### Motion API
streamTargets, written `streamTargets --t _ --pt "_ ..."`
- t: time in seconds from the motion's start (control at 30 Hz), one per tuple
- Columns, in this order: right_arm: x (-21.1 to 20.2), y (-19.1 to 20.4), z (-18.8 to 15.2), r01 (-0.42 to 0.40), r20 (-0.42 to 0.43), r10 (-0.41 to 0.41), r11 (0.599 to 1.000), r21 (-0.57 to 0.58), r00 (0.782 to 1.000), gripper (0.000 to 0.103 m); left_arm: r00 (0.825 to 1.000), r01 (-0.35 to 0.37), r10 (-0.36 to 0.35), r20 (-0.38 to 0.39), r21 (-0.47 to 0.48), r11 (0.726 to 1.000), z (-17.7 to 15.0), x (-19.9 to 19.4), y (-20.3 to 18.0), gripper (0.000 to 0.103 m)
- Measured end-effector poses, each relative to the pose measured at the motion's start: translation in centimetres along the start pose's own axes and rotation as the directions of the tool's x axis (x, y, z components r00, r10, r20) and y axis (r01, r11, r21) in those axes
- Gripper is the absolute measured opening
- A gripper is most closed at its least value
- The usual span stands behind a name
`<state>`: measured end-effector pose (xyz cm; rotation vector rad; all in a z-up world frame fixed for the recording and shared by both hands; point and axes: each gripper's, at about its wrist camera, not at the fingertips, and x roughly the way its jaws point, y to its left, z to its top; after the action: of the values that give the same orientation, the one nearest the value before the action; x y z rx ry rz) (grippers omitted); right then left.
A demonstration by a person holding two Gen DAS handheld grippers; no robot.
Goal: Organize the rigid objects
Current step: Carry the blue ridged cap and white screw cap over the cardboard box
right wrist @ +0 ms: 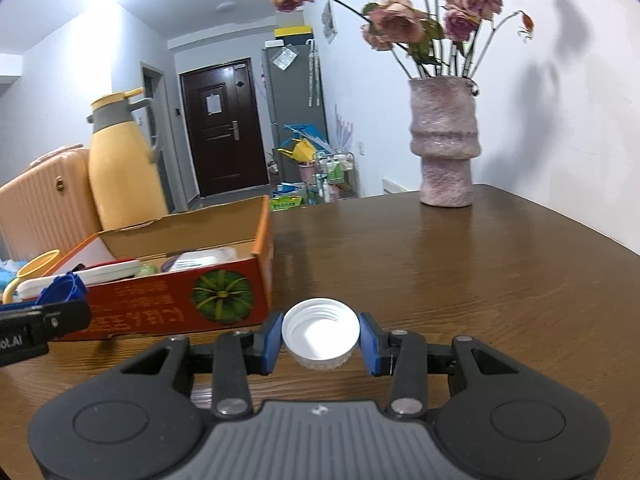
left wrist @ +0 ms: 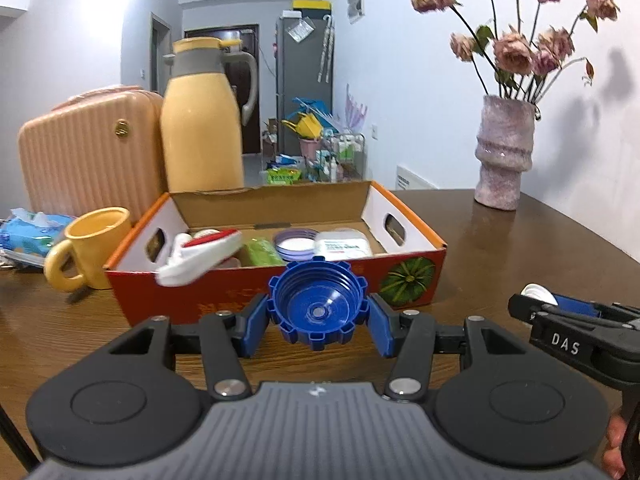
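surface: dark wood table [right wrist: 480, 272] | on it: open cardboard box [left wrist: 280, 292], yellow mug [left wrist: 94, 248] beside it, yellow thermos jug [left wrist: 202, 120], pink case [left wrist: 88, 148], tissue pack [left wrist: 24, 236], pink vase [right wrist: 444, 140]

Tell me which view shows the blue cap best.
The left wrist view: the blue cap sits centred between the left hand-held gripper's pads, open side and threads facing the camera. The right wrist view catches only its ridged edge at the far left, beside the cardboard box.

We see a blue cap [left wrist: 318, 305], a white cap [right wrist: 320, 333], and a red box [left wrist: 280, 284] printed with a green pumpkin [left wrist: 407, 281].
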<state>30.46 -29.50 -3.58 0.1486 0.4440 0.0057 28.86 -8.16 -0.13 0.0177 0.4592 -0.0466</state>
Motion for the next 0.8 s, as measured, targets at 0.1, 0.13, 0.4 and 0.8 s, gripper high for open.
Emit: streamTargets --t 0.1,0.13,0.4,0.8 --pt "-0.1 1.3 0.0 -0.019 0.000 0.019 1.000 -0.016 1.000 0.040 1.000 -0.010 0.010 0.016 -0.014 1.000 0.0 -0.8 1.2 0.053" --pt "-0.1 1.7 0.0 -0.024 0.001 0.024 0.999 -0.021 1.000 0.040 1.000 -0.013 0.013 0.021 -0.018 1.000 0.1 -1.0 1.6 0.053" --pt "-0.5 5.2 0.2 -0.067 0.008 0.067 0.996 -0.067 0.998 0.040 0.998 -0.038 0.041 0.052 -0.057 0.998 0.2 -2.7 4.5 0.053" --pt "-1.0 8.9 0.9 -0.098 0.035 0.103 0.988 -0.118 0.994 0.040 0.995 -0.065 0.072 0.071 -0.100 0.993 0.5 -3.4 7.8 0.053"
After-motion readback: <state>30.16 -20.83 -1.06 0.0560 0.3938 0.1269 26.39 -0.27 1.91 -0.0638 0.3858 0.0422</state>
